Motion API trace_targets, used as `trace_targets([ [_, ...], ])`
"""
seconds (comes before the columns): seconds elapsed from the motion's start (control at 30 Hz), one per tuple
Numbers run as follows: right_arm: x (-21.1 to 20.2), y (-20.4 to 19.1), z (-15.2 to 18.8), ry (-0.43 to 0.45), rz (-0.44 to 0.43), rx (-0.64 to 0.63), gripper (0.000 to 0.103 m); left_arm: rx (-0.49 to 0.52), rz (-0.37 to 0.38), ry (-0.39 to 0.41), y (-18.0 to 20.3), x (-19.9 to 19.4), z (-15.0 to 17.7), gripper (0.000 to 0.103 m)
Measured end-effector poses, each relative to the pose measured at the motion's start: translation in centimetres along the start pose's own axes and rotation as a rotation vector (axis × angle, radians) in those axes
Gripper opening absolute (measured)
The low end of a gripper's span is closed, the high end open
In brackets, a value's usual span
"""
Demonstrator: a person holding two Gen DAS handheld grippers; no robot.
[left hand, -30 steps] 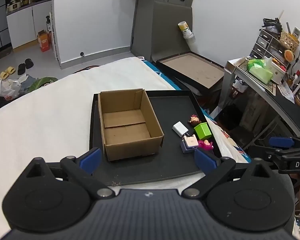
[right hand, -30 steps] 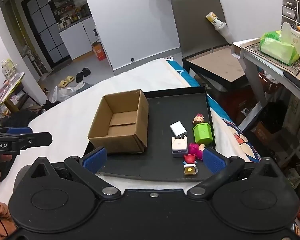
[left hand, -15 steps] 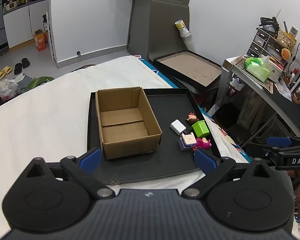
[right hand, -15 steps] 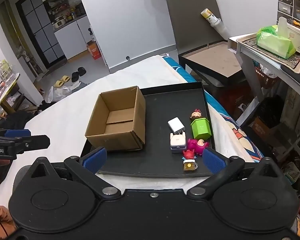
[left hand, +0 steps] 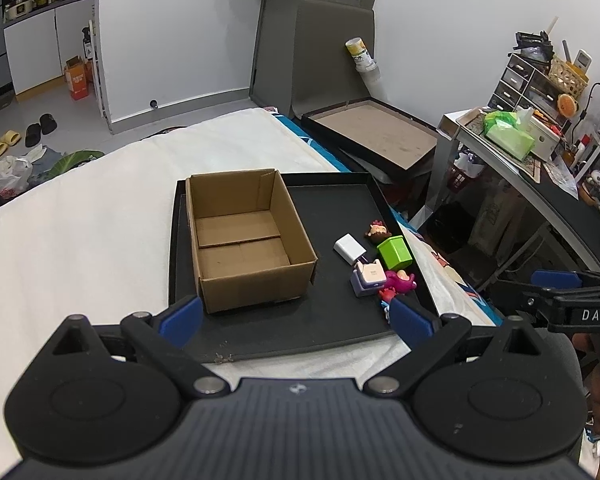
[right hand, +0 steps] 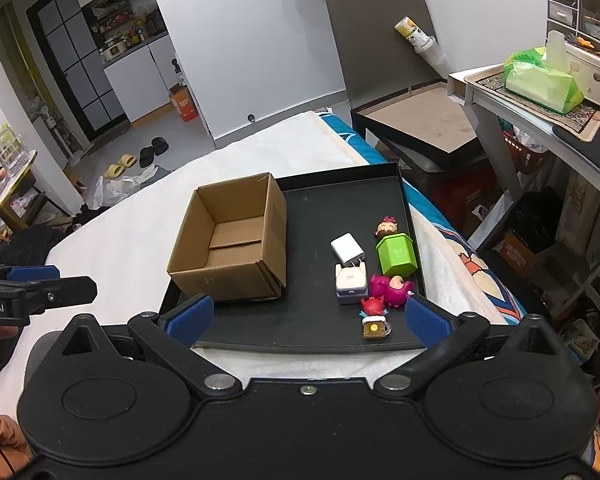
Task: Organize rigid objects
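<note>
An empty open cardboard box (left hand: 244, 240) (right hand: 232, 240) stands on the left part of a black tray (left hand: 332, 208) (right hand: 340, 196) on a white bed. On the tray's right side lie a white charger (right hand: 347, 247), a green box (right hand: 396, 255), a small brown-haired figure (right hand: 387, 227), a white-and-lilac block (right hand: 351, 283), a pink toy (right hand: 389, 289), a red toy (right hand: 374, 306) and a tiny beer mug (right hand: 374, 327). My left gripper (left hand: 296, 318) is open and empty, held before the tray's near edge. My right gripper (right hand: 306, 318) is open and empty, also before the near edge.
The white bed (left hand: 80, 240) spreads to the left. A second framed tray (left hand: 374, 134) leans behind the bed. A cluttered desk (right hand: 540, 120) with a green tissue pack (right hand: 544, 82) stands at the right. Each gripper shows at the edge of the other's view.
Both grippers have drawn back and up slightly, so the tray and box look a little smaller and farther. Nothing on the tray has moved.
</note>
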State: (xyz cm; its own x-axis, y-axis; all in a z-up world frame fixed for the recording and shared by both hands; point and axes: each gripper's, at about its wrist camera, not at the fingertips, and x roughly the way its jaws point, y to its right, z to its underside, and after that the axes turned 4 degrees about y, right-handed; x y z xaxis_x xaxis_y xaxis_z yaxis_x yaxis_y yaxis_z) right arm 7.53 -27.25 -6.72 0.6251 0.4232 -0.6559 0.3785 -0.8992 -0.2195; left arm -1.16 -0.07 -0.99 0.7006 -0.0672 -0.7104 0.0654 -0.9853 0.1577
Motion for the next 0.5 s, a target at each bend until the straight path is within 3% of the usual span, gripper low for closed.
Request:
trace_targets([
  [0.5, -0.58, -0.15, 0.30, 0.007, 0.010, 0.000, 0.103, 0.007, 0.005, 0.017, 0.42, -0.61, 0.31, 0.099],
])
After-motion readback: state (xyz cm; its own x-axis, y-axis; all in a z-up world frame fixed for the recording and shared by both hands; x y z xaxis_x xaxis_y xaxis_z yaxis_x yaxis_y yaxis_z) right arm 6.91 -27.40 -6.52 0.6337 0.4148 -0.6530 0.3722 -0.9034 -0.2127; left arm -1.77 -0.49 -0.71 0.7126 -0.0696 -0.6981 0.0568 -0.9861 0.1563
